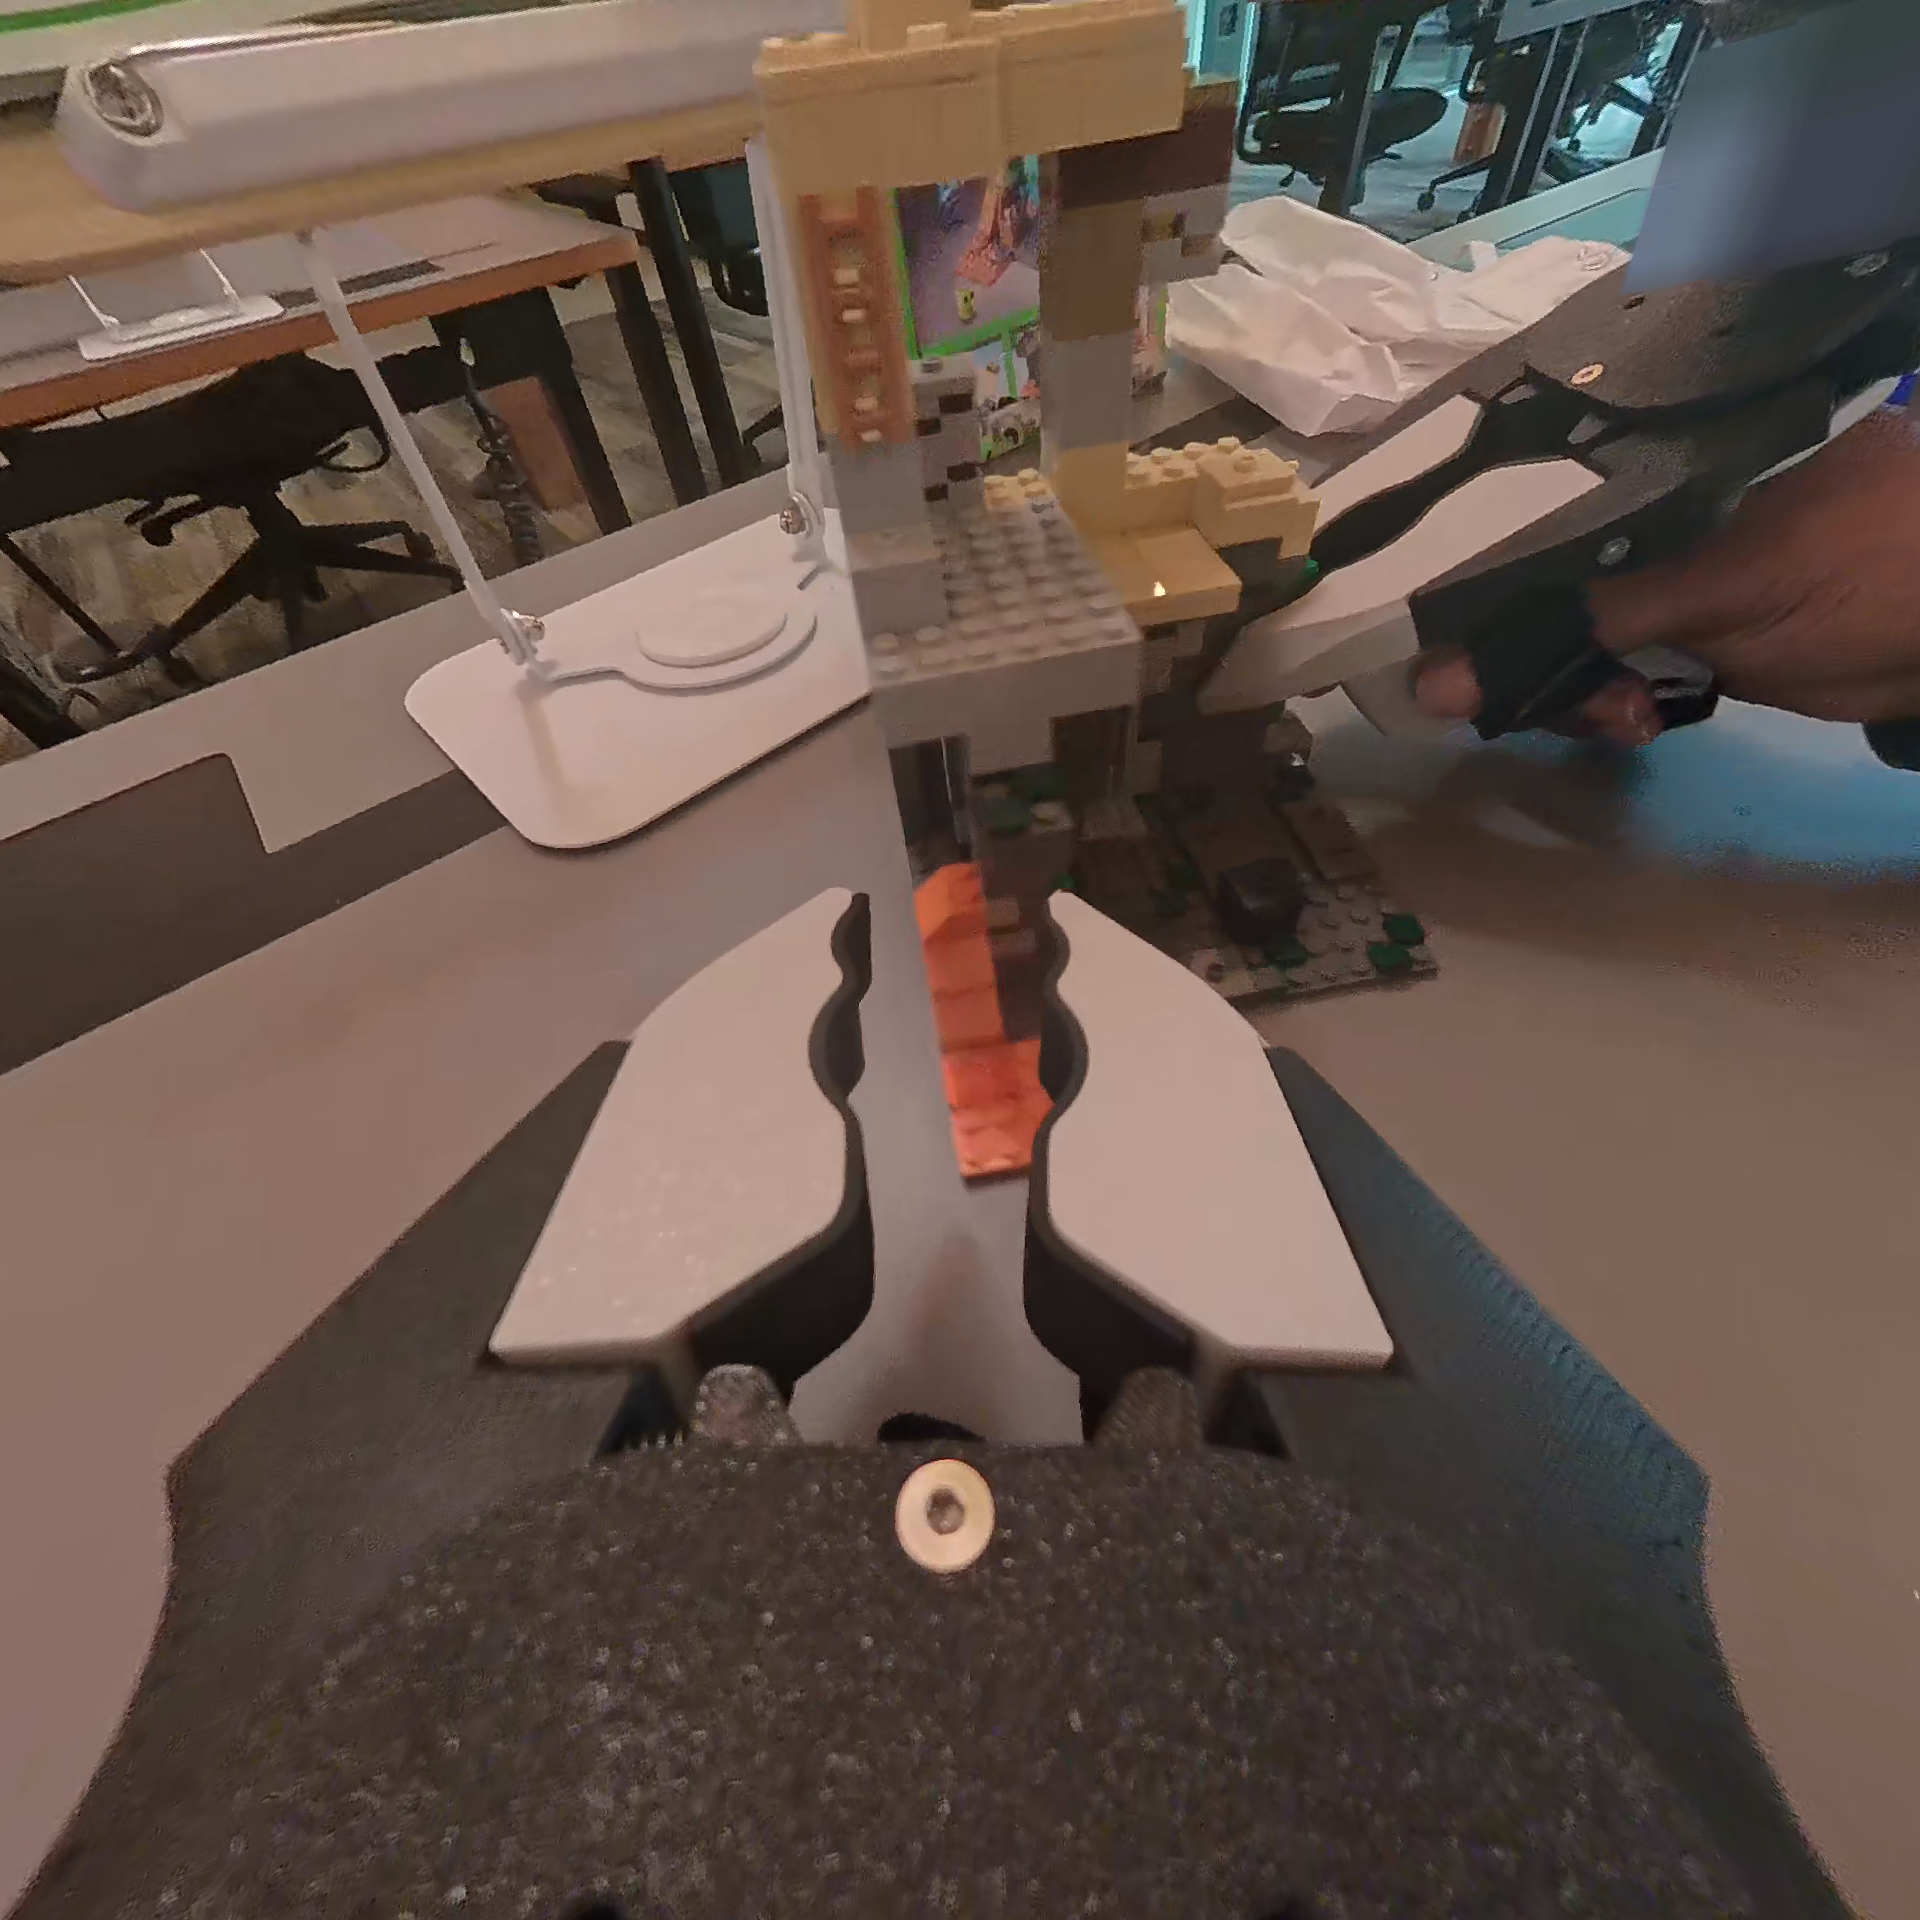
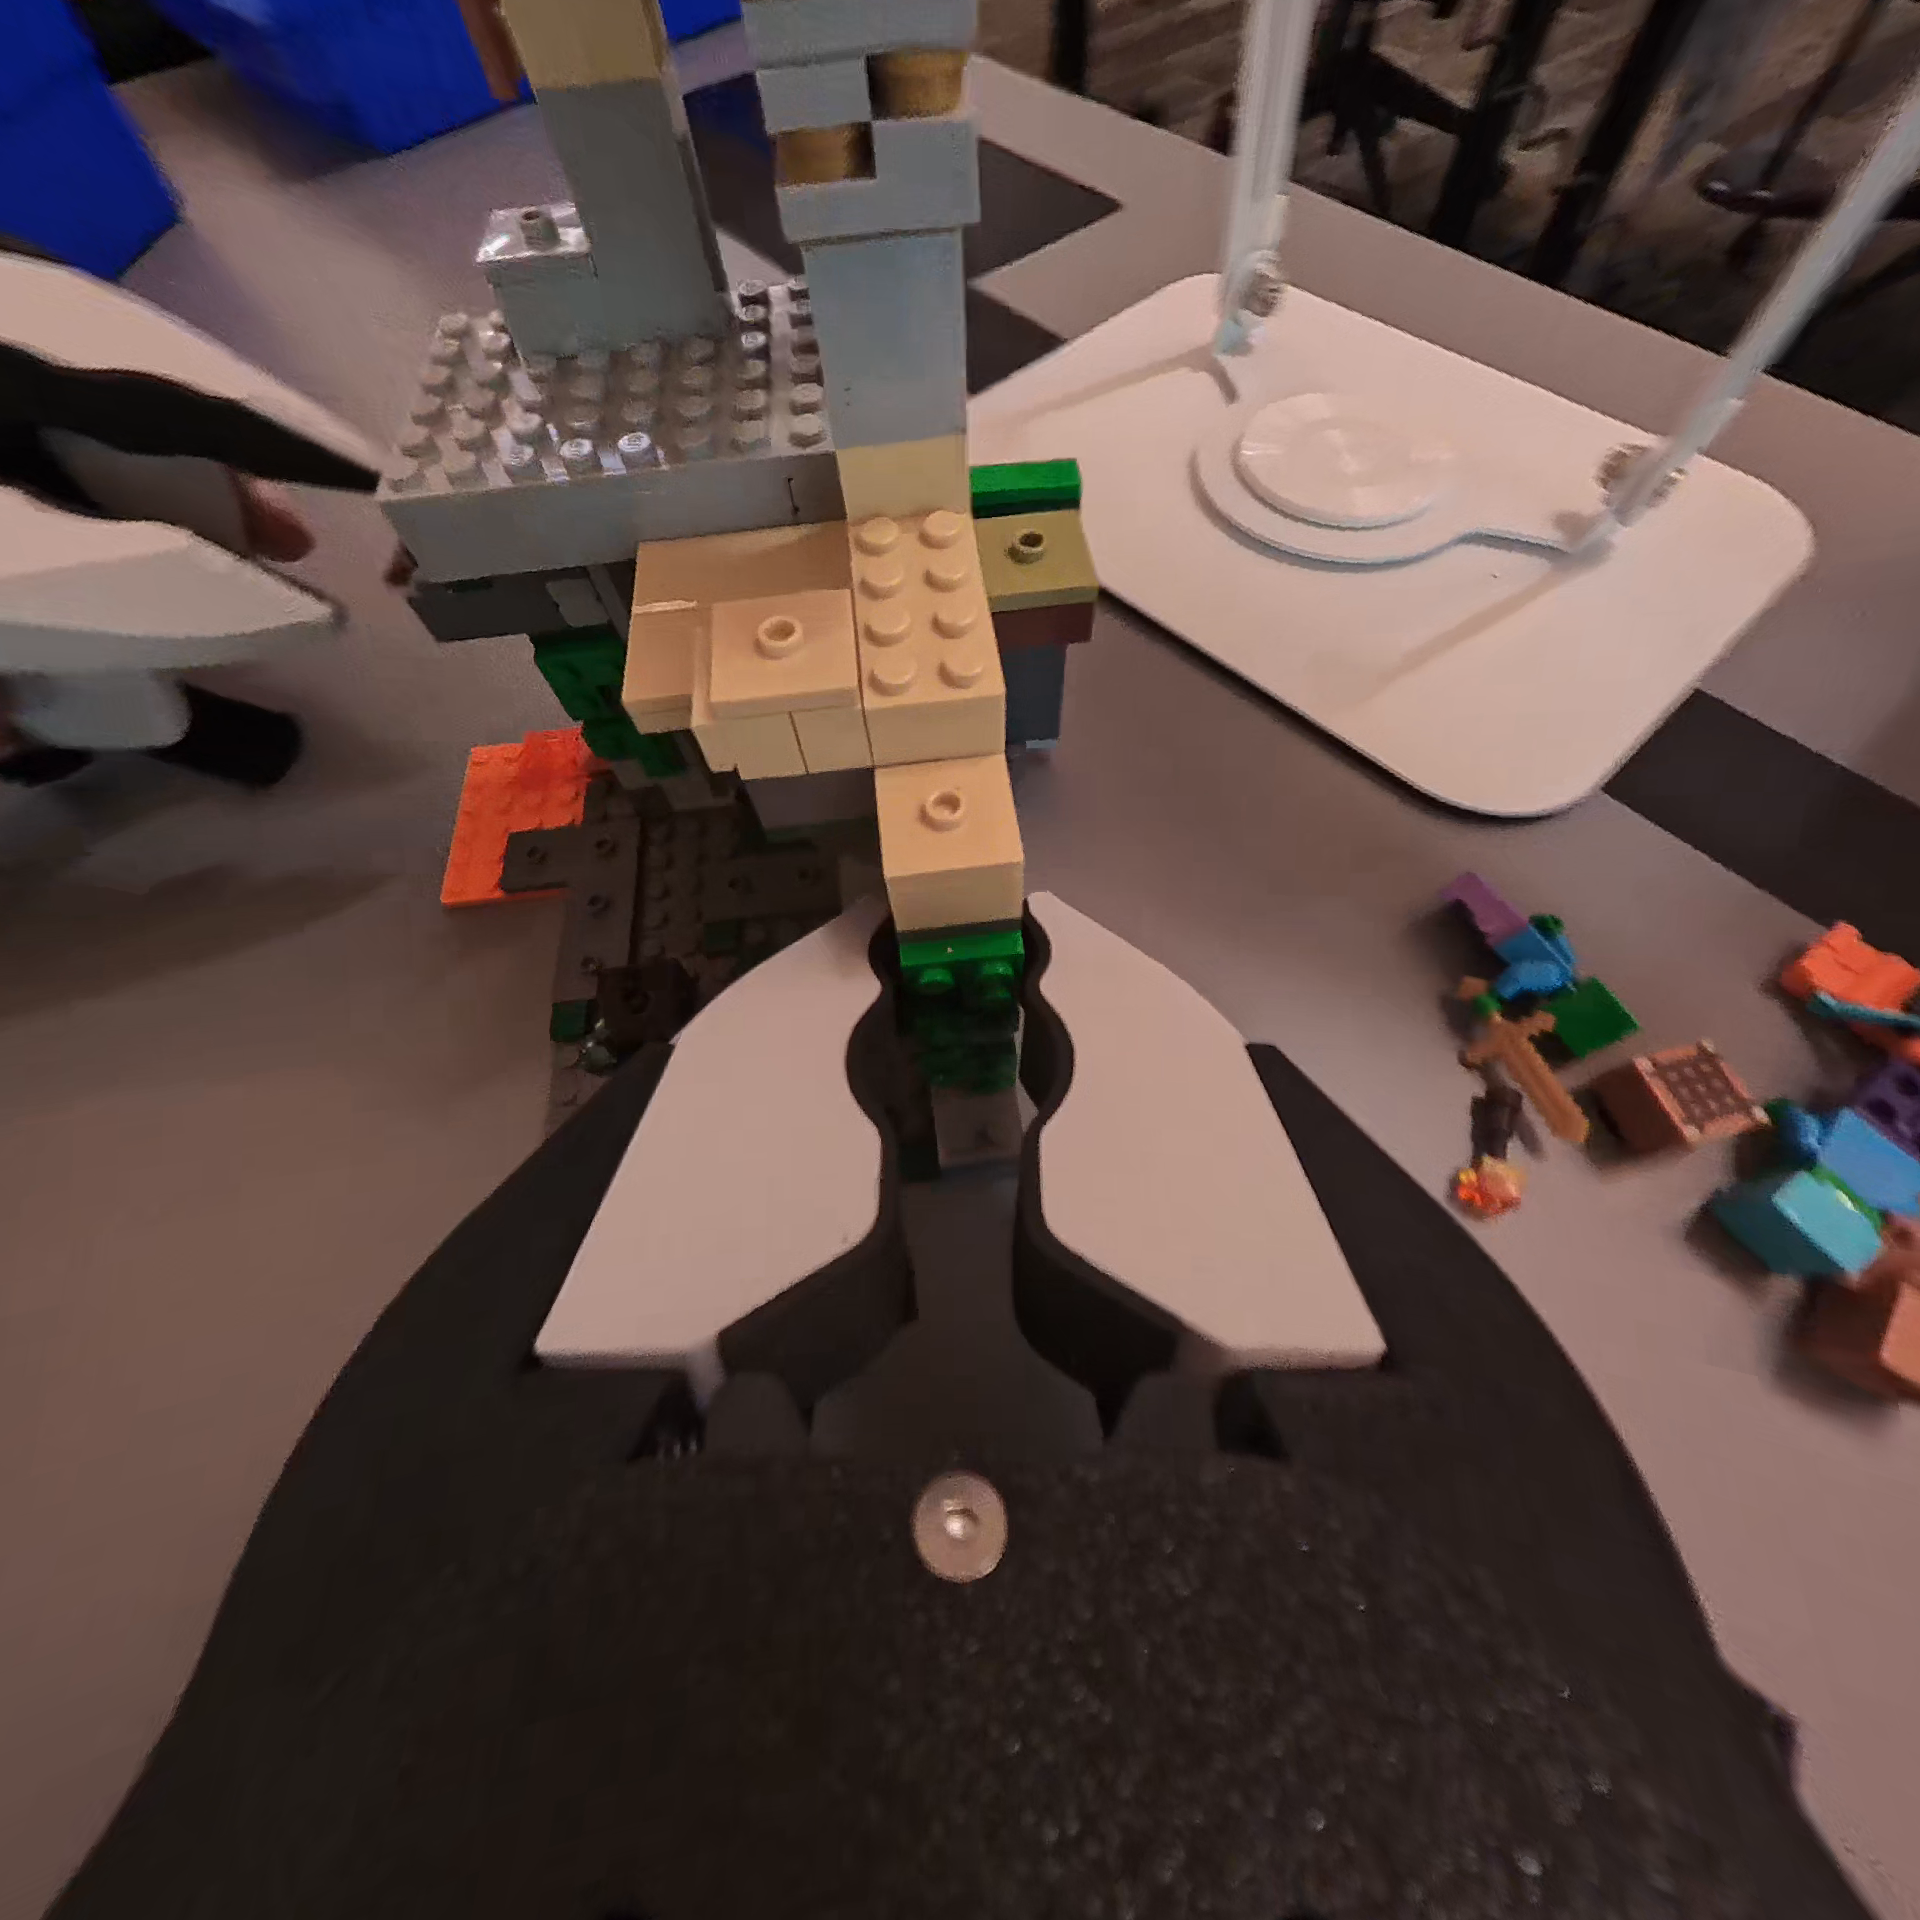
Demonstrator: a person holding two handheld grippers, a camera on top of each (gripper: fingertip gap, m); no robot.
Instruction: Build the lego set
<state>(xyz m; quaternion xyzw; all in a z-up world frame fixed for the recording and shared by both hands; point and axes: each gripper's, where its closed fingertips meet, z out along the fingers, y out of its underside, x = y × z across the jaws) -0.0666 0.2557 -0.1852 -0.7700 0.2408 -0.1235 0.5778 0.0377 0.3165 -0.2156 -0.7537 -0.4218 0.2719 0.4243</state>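
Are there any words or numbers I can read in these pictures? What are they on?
Colourful printed box with a green edge, seen through the tan and grey lego tower: print too blurred to read.
Round emblem on the end of the white lamp bar: too blurred to read.
Studs on the grey lego plate: any marks are too small to read.
No other writing shows.

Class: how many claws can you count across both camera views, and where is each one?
2. The left claw hovers open before the orange plates; the right claw sits around the model's green bricks, under a tan block.
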